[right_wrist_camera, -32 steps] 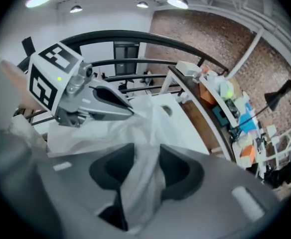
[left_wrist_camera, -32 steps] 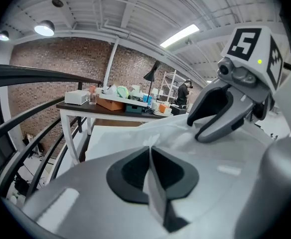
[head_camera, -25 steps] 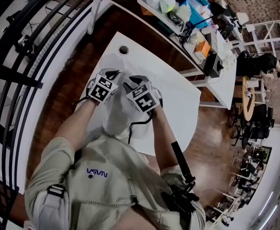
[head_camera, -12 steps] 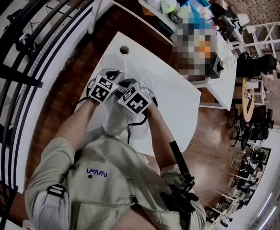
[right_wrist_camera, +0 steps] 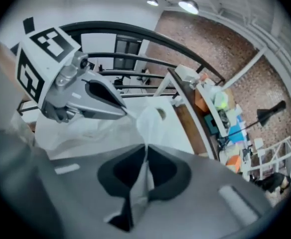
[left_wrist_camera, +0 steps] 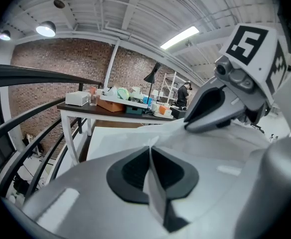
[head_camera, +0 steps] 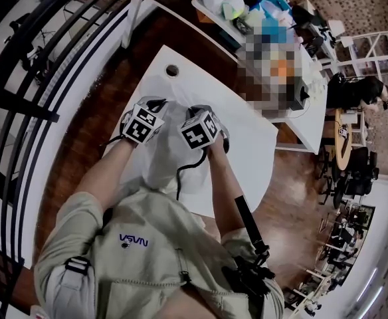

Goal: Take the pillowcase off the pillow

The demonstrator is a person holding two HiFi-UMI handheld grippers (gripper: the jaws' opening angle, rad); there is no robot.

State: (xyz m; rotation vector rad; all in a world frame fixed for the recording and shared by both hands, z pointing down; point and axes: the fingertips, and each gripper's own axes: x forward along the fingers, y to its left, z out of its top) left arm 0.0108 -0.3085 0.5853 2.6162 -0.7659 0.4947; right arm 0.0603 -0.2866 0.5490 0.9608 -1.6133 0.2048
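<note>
**Pillowcase: white cloth, held by both tongs**

Location: bunched on the white table, at the table edge nearest the person. Holds: left tongs clenched on a thin fold of it. Over the table beside them, right tongs have just been closing, cloth pinched between them.

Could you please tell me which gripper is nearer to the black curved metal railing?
Left. The left gripper pinches the white fabric pillowcase on the side toward the railing; the right gripper, whose jaws have just closed on the same cloth, sits beyond it.
</note>
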